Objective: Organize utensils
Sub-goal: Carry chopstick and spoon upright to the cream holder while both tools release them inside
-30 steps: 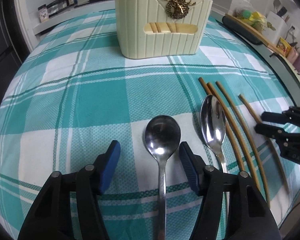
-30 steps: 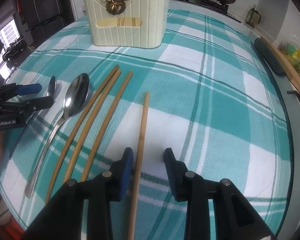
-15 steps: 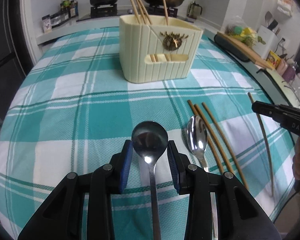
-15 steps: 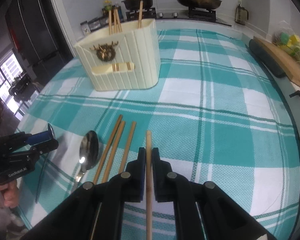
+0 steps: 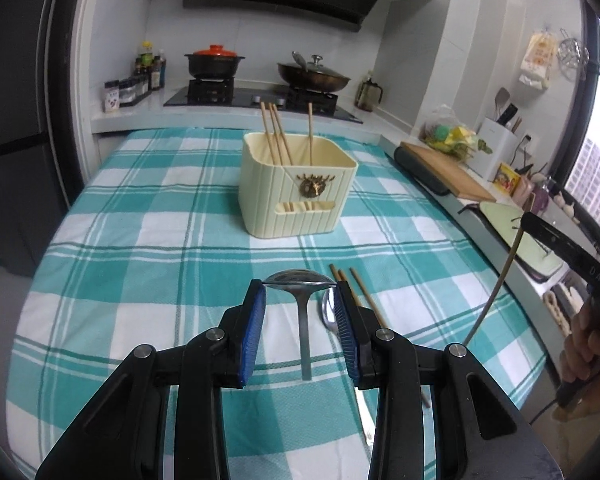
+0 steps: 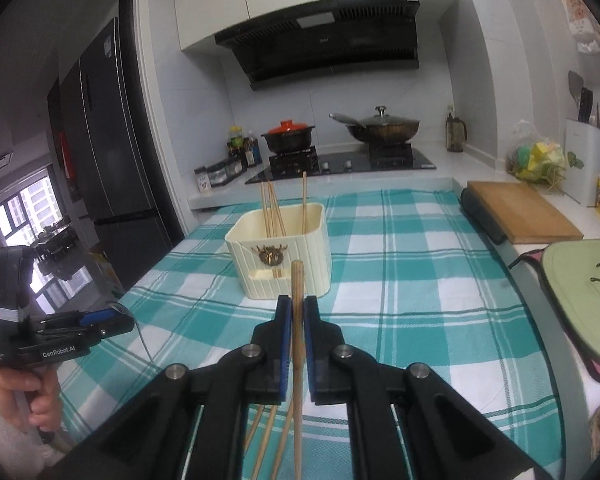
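Left gripper (image 5: 300,304): my blue pads are closed on the bowl of a steel spoon (image 5: 300,280), lifted clear of the cloth; its handle hangs down between the fingers.
Right gripper (image 6: 296,316): my jaws are clamped tight on a single bamboo chopstick (image 6: 297,320), which runs lengthwise between the pads, its tip pointing past them toward the holder.
Utensil holder (image 5: 296,200): a cream ribbed box with a brass stag emblem, standing upright near the far middle of the table; four chopsticks (image 5: 278,136) already stand in its rear compartment.
Second spoon (image 5: 330,316): lying on the cloth just right of my left gripper, partly hidden by the right finger.
Loose chopsticks (image 5: 354,284): three lie side by side on the cloth, just beside the second spoon.
Table (image 5: 140,240): covered with a teal-and-white checked tablecloth.
Background: a stove with a red-lidded pot (image 6: 288,138) and a lidded wok (image 6: 382,126) behind the table.
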The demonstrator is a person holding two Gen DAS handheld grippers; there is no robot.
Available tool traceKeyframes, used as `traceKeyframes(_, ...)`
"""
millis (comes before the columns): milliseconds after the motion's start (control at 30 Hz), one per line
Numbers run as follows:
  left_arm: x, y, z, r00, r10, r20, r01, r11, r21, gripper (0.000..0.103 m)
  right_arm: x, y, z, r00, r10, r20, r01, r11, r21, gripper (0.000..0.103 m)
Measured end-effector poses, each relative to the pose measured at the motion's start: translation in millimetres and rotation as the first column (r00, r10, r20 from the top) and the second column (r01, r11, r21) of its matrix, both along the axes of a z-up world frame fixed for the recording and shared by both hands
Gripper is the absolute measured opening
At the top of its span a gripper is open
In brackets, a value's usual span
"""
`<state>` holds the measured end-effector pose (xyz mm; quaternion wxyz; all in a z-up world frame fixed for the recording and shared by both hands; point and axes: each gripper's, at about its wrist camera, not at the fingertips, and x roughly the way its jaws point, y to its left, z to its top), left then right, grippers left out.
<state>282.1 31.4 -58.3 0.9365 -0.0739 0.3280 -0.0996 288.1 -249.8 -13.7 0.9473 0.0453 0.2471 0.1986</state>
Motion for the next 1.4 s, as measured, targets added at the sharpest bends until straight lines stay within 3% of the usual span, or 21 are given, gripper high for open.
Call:
traceKeyframes(233, -4.1, 3.7, 16.5, 0.999, 0.0, 0.035, 0.001, 1.0, -0.013, 0.035, -11.2, 9.6, 16.7, 0.995, -0.012, 0.098, 0.013, 1.0, -0.01, 0.006)
traceKeyframes(833, 11.6, 19.8, 54.9, 0.997, -0.029, 0.072, 0.033, 0.998, -0.051, 0.035, 12.4, 7.9, 23.4, 0.997, -0.009, 0.072, 0.008, 1.0, 0.019, 0.006)
traceKeyframes(1100, 45.9, 32.3, 93.2, 0.995, -0.045, 0.093, 0.053, 0.995, -0.08, 0.035, 46.5, 13.7, 43.7, 0.997, 0.014, 0.082, -0.016, 1.0, 0.022, 0.006)
traceKeyframes(1400, 125.4, 30.3, 156.5, 0.982, -0.02, 0.189, 0.031, 0.998, -0.053, 0.035, 124.1, 42.3, 101.9, 0.978, 0.028, 0.205, -0.035, 0.999, 0.033, 0.006)
